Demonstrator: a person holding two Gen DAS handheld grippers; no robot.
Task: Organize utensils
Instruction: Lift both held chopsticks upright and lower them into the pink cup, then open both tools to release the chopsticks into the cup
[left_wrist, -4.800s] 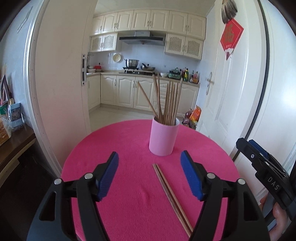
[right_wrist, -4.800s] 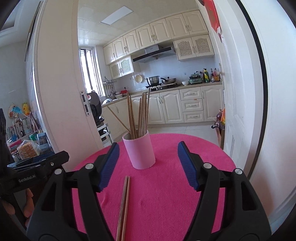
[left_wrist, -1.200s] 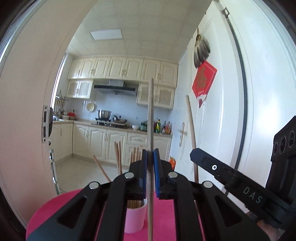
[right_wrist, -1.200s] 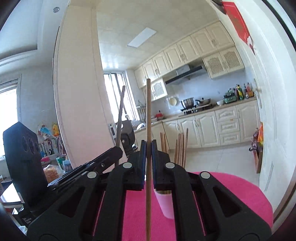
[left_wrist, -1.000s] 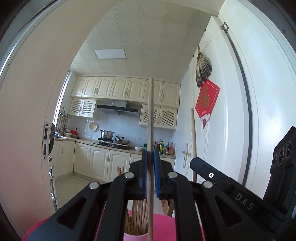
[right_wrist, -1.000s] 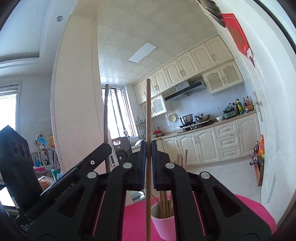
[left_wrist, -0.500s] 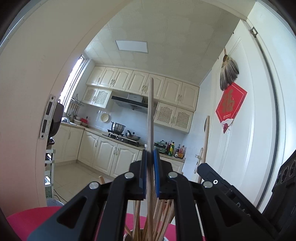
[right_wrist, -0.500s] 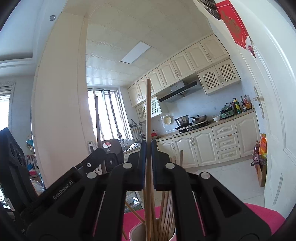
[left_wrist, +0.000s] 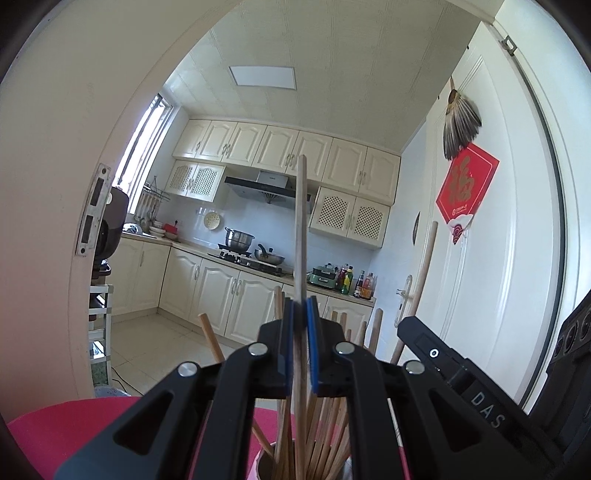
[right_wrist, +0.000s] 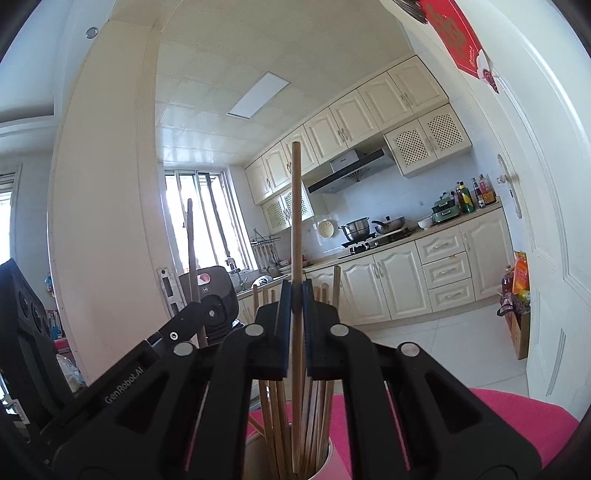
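My left gripper (left_wrist: 300, 314) is shut on one wooden chopstick (left_wrist: 301, 229), held upright with its lower end down among several chopsticks in the pink cup (left_wrist: 264, 463). My right gripper (right_wrist: 295, 295) is shut on another upright chopstick (right_wrist: 295, 206), its lower end inside the same cup (right_wrist: 325, 465). Each gripper stands just above the cup. The right gripper's body (left_wrist: 461, 384) shows in the left wrist view with its chopstick (left_wrist: 424, 273); the left gripper's body (right_wrist: 122, 380) shows in the right wrist view. The cup's base is hidden.
The cup stands on a round table with a pink cloth (right_wrist: 517, 424). A white door (left_wrist: 498, 277) with a red decoration is close on the right. A cream door frame (left_wrist: 55, 221) is on the left. The kitchen lies behind.
Both grippers picked up the two chopsticks from the table, lifted them upright, then moved over the cup. In the last half second both chopsticks sank deeper among those in the cup.
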